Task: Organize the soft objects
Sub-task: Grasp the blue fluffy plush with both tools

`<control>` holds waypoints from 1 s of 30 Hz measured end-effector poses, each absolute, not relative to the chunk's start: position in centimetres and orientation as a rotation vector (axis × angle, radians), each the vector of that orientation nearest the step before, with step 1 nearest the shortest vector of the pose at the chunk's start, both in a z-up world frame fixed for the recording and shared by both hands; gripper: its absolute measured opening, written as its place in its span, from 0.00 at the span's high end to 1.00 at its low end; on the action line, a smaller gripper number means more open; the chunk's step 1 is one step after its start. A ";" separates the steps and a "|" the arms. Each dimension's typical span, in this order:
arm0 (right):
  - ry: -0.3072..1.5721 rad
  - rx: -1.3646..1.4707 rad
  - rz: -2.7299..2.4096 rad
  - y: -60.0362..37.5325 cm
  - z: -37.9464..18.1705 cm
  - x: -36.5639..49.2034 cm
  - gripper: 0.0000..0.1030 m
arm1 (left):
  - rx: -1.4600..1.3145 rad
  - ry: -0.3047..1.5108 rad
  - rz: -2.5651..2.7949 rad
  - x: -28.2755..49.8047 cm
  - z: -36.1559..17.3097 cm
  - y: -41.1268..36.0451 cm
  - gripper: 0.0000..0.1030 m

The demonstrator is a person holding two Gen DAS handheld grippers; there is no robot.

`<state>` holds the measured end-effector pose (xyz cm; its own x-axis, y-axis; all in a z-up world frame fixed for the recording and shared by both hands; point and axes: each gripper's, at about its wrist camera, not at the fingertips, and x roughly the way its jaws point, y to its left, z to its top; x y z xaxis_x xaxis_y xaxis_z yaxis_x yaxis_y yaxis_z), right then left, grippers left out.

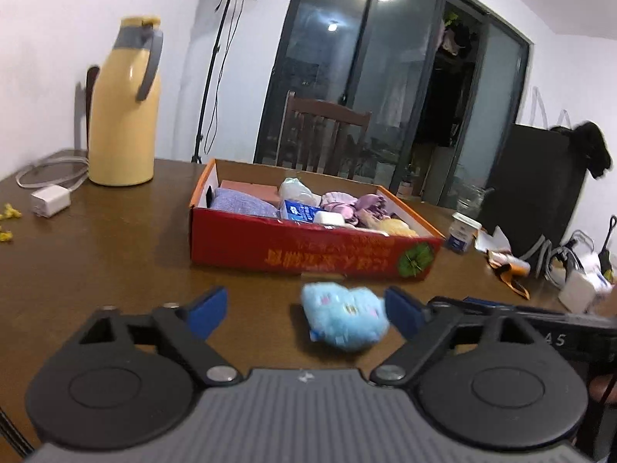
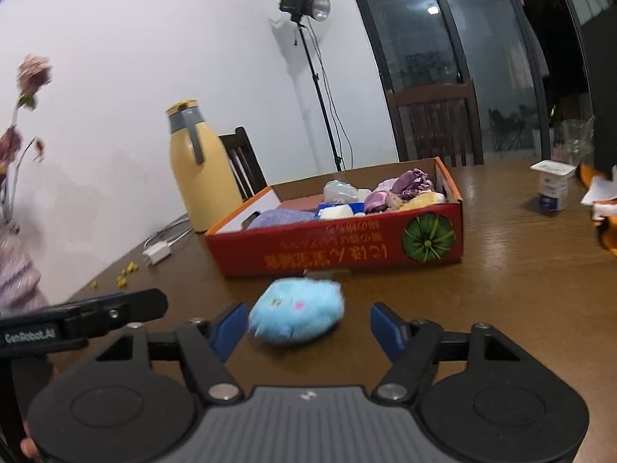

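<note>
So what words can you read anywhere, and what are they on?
"GenRobot.AI": white print on the black left claw's arm.
"A5": on the black right claw's arm, partly cut off.
Orange characters on the red cardboard box: upside down, unreadable.
White cup label: too blurred.

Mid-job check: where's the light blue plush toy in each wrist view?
Left wrist: light blue plush toy on the table, lower centre, near the gripper's right-hand finger.
Right wrist: toy lower centre, near the left-hand finger.
Shared landmark: red cardboard box just behind it.
</note>
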<state>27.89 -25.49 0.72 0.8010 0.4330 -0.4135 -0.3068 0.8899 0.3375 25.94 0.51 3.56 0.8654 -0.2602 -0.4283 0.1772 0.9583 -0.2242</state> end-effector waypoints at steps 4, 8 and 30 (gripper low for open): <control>0.553 0.311 0.429 -25.1 -0.2 32.7 0.41 | -0.286 0.573 -0.339 30.7 2.3 0.6 0.24; 0.597 0.326 0.440 -24.5 -1.4 35.9 0.43 | -0.332 0.635 -0.396 33.3 0.6 0.3 0.29; 0.660 0.398 0.466 -24.0 -3.2 33.0 0.76 | -0.414 0.703 -0.443 30.1 -0.4 0.2 0.71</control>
